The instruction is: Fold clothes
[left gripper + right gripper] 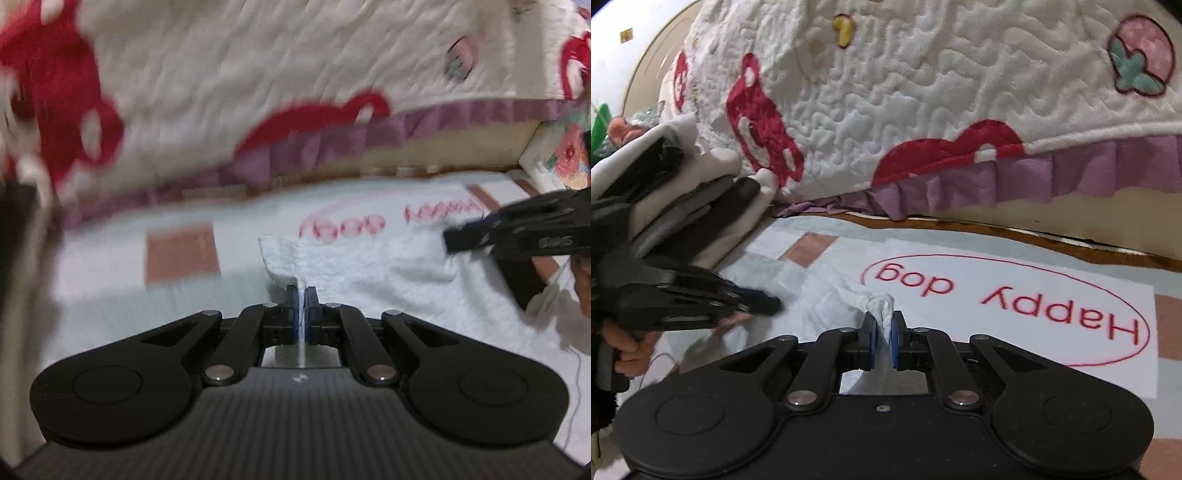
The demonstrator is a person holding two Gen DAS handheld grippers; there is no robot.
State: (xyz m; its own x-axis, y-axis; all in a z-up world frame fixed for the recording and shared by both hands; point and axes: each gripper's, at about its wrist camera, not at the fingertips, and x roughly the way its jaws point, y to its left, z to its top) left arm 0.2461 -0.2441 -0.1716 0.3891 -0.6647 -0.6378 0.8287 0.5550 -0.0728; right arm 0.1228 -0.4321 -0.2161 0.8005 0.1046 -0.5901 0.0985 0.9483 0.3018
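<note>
A white textured cloth [369, 266] lies on the mat, and one corner of it is lifted. My left gripper [303, 291] is shut on a thin edge of that cloth, which runs back between its blue pads. In the left wrist view my right gripper [448, 242] reaches in from the right, blurred, low over the cloth. In the right wrist view the right gripper [884, 317] is shut on a bunched corner of the same white cloth [827, 295]. The left gripper [772, 304] enters from the left, close to the cloth's other side.
The cloth rests on a pale mat [1015, 369] printed with "Happy dog" and brown squares. Behind it hangs a white quilt [923, 92] with red shapes and a purple frill, over a wooden edge. A person's hand [628, 354] and sleeve [713, 162] are at the left.
</note>
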